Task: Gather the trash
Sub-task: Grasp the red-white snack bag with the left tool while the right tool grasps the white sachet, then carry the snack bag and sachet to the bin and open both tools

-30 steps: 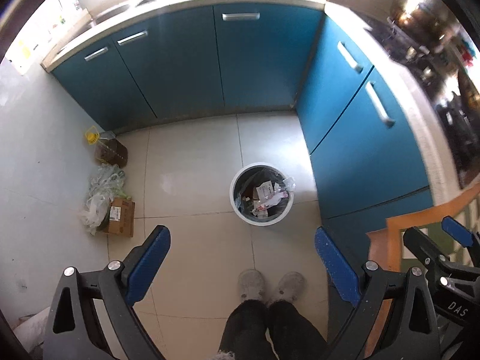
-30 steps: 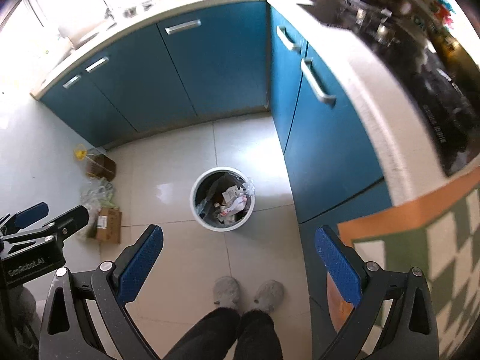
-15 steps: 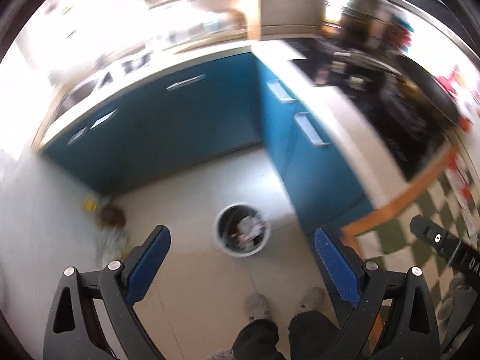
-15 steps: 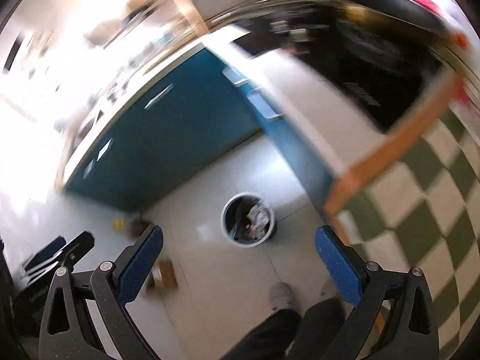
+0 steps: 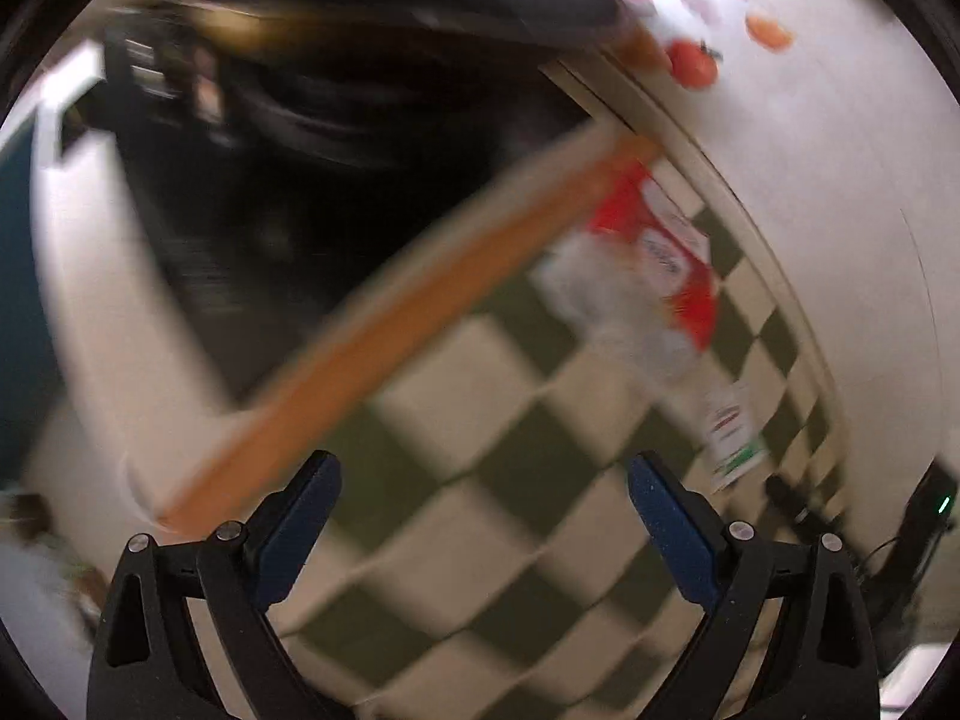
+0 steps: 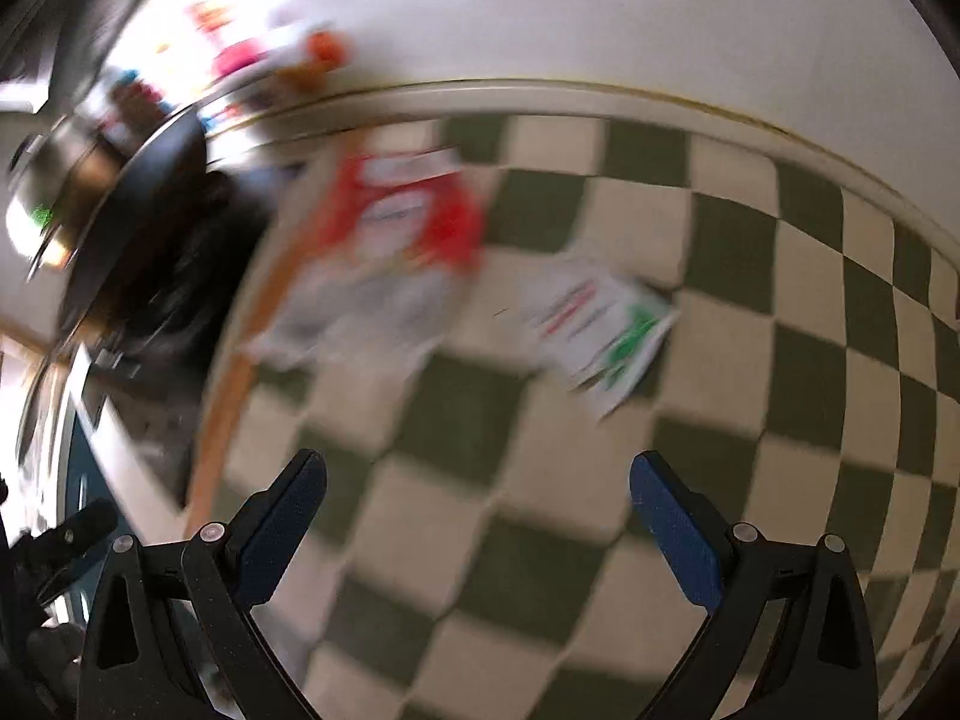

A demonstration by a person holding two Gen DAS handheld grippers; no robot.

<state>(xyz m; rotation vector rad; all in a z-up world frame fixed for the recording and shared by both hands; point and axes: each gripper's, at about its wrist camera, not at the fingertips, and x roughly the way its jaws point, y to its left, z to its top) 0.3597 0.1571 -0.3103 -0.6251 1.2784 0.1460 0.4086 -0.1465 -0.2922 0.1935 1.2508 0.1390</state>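
Note:
Both views are blurred by motion. A red and white crumpled wrapper (image 5: 648, 276) lies on the green and cream checkered tablecloth (image 5: 480, 480), with a white packet with green print (image 5: 732, 432) beyond it. In the right wrist view the red wrapper (image 6: 396, 240) lies far left and the white-green packet (image 6: 606, 336) near the middle. My left gripper (image 5: 483, 534) is open and empty above the cloth. My right gripper (image 6: 477, 534) is open and empty, short of both pieces of trash.
The table's orange wooden edge (image 5: 384, 330) runs diagonally, with the dark stove top (image 5: 288, 138) beyond it. A white wall (image 6: 600, 12) bounds the table's far side. A steel pot (image 6: 66, 192) and a dark pan (image 6: 150, 192) stand at the left.
Both grippers swung up and to the right, away from the floor and the trash bin, and now face the checkered table. Both stay open and empty.

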